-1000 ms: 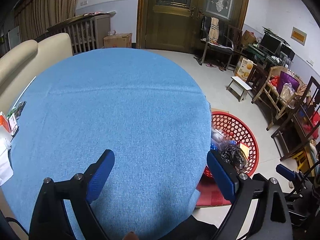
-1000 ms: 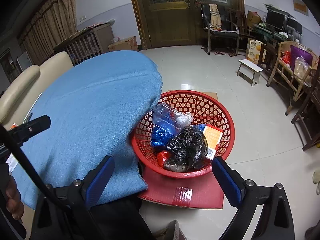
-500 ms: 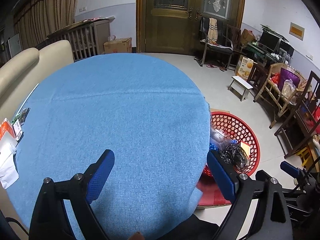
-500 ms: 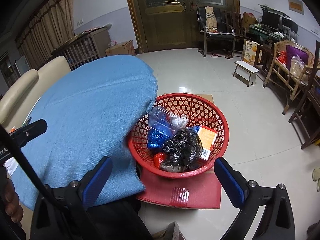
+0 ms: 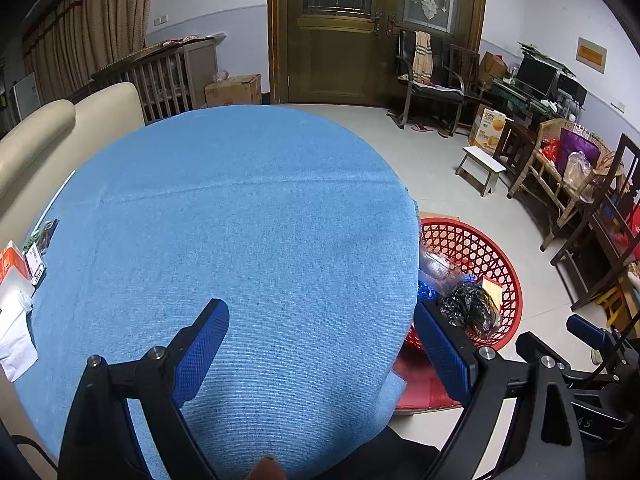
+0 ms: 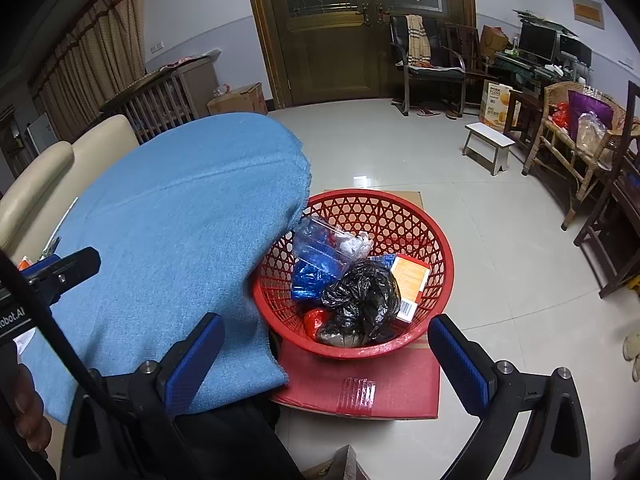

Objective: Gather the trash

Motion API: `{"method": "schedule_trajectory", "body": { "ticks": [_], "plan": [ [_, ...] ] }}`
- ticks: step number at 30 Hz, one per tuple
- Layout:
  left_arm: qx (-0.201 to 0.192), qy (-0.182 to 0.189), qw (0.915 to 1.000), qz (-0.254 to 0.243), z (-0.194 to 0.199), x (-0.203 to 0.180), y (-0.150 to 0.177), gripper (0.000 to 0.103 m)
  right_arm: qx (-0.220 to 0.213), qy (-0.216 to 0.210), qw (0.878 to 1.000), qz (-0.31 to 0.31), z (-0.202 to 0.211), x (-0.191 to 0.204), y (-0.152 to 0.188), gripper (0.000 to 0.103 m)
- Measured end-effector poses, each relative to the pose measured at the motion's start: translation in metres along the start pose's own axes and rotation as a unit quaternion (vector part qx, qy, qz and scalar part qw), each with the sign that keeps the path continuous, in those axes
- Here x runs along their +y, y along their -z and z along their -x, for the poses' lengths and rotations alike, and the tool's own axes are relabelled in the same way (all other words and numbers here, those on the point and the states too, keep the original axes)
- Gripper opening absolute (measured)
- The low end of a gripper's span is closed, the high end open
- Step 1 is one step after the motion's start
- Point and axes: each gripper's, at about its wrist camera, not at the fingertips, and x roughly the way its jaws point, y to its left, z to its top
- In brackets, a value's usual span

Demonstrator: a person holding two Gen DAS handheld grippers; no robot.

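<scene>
A red lattice basket point(image 6: 400, 216) stands on a red cardboard box point(image 6: 360, 384) on the floor, right of a round table with a blue cloth point(image 5: 240, 220). It holds a black plastic bag point(image 6: 364, 300), a clear plastic bottle point(image 6: 320, 240), a blue wrapper point(image 6: 306, 280), an orange carton point(image 6: 410, 284) and a red scrap point(image 6: 314, 320). My right gripper point(image 6: 326, 348) is open and empty above the basket's near rim. My left gripper point(image 5: 320, 340) is open and empty over the table's near edge. The basket also shows in the left wrist view point(image 5: 476, 248).
White paper point(image 5: 14, 332), an orange packet point(image 5: 10, 260) and small items lie at the table's left edge. A cream sofa point(image 5: 48, 132) stands left. A white stool point(image 6: 488, 144), wooden chairs point(image 6: 576, 152) and a wooden door point(image 6: 340, 28) stand beyond on the tiled floor.
Both grippers have drawn back and risen slightly; the table and basket look a little farther off. Both stay open and empty. The basket's contents have not moved.
</scene>
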Motion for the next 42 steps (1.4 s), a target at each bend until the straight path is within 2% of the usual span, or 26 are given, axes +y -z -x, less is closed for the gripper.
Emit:
{"method": "schedule_trajectory", "body": {
  "ticks": [42],
  "plan": [
    [-0.007, 0.019, 0.9997, -0.011, 0.006, -0.011, 0.004, 0.093, -0.014, 0.006, 1.000, 0.006, 0.010, 0.005, 0.000, 0.103]
  ]
}}
